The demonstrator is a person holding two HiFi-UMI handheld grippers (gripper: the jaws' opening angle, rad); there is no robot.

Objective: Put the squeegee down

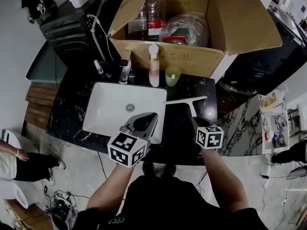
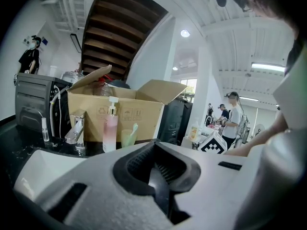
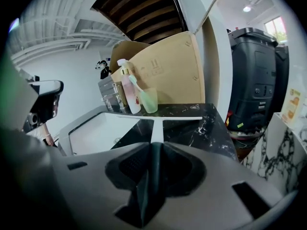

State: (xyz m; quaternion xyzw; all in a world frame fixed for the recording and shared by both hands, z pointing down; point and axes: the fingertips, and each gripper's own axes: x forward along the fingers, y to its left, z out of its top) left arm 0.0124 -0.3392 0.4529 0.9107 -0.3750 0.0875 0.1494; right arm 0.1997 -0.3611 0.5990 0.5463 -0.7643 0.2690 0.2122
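Squeegee right of sink, box behind, cup and bottle before box

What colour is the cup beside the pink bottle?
Light green; the cup shows best in the head view.

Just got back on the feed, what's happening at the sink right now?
A person stands at a black marble counter with a gripper in each hand. The right gripper is clamped on the handle of the white squeegee, whose blade sits crosswise low over the counter, just right of the white sink. I cannot tell whether it touches down. The left gripper is shut and empty, above the sink's front edge. The squeegee is not yet released.
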